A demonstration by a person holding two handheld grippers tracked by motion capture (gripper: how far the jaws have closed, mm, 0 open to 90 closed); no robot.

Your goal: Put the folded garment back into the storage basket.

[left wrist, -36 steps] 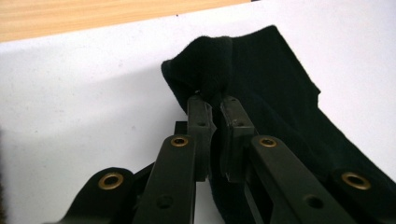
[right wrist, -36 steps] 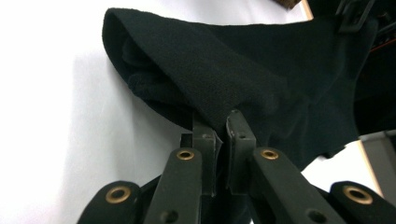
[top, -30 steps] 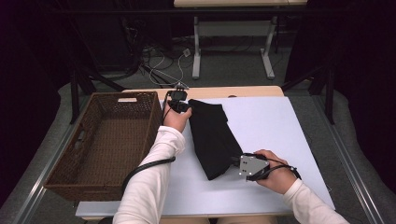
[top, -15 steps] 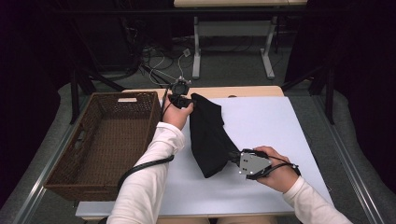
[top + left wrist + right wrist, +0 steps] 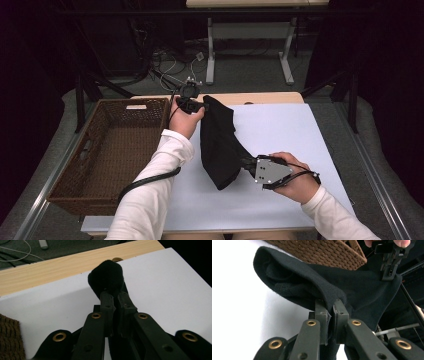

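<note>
A black cloth (image 5: 220,145) hung slack between two hand-held grippers above the white table (image 5: 280,135), beside a wicker basket (image 5: 107,150). The right gripper (image 5: 248,165), nearest the person, was clamped on a folded edge of the cloth; the left gripper (image 5: 204,106), farther off, pinched the opposite end. The cloth's long axis ran from near to far, sagging in the middle. It looked soft, light and limp, best taken by its edges or corners.
</note>
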